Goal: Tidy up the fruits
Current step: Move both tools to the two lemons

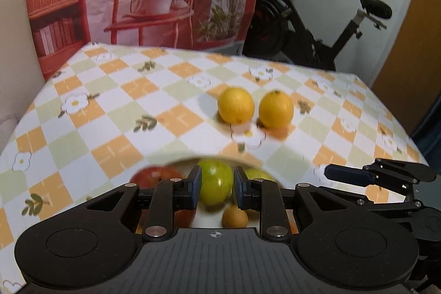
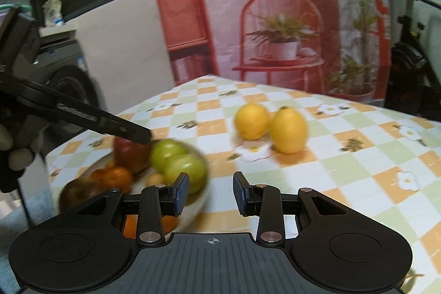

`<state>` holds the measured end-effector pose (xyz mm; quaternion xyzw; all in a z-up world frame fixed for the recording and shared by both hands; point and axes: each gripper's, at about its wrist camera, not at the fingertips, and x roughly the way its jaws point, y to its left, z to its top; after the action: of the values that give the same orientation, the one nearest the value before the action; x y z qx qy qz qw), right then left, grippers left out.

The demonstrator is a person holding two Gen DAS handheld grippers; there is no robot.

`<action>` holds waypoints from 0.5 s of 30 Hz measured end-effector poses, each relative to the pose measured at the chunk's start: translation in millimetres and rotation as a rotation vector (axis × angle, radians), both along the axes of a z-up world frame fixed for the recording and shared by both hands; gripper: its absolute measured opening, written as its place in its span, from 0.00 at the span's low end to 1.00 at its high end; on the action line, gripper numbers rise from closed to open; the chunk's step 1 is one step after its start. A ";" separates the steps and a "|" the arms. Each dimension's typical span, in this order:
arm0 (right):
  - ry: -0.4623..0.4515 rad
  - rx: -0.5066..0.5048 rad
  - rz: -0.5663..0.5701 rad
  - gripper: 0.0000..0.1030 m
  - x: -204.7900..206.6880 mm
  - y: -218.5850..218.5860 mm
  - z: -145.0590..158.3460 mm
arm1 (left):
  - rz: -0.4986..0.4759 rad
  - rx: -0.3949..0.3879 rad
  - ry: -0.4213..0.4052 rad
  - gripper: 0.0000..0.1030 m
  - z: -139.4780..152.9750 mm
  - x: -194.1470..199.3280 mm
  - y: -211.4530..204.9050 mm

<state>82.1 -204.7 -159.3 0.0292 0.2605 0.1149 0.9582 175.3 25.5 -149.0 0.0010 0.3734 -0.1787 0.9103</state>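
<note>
Going left to right in the right wrist view: the left gripper (image 2: pixel 144 138) comes in from 9 o'clock, its tip over the fruit bowl (image 2: pixel 199 207). In its own camera the jaws are pulled in about as narrow as they go. A green apple (image 1: pixel 215 185) shows in the little gap, but it looks to be sitting behind the pads, not pinched.

The bowl is at roughly 8 o'clock in that right view, on the checked tablecloth (image 2: pixel 358 170). It's pretty full: a red apple (image 2: pixel 129 156) at the back, two green ones side by side, oranges (image 2: pixel 117 178) at the left and a small yellowish fruit (image 2: pixel 154 179) in the middle. It's all a bit blurry.

Next is the right gripper (image 2: pixel 210 183), just right of the bowl's rim. Its jaws are drawn in too, with only a small gap and nothing in it, just cloth underneath.

Up at 1 o'clock from its pads are two lemons (image 2: pixel 251 121) (image 2: pixel 288 130), right next to each other out on the cloth and well apart from the bowl.
</note>
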 end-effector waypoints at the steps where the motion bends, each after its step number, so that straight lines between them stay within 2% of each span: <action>1: -0.009 -0.006 -0.012 0.32 1.2 -4.3 1.3 | 0.003 -0.001 -0.012 0.26 3.2 1.8 -1.5; 9: -0.079 -0.046 -0.107 0.33 26.1 -43.3 15.2 | -0.012 0.003 -0.102 0.26 29.7 17.3 -28.5; 12: -0.103 -0.072 -0.124 0.41 36.5 -52.4 16.7 | -0.008 0.003 -0.128 0.30 36.8 25.6 -39.6; 15: -0.103 -0.099 -0.128 0.42 52.2 -59.0 14.9 | -0.005 -0.006 -0.149 0.30 41.8 35.4 -49.5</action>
<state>134.3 -263.7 -144.4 -0.0075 0.2138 0.0420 0.9759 210.7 -23.9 -107.2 0.0125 0.3042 -0.1816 0.9351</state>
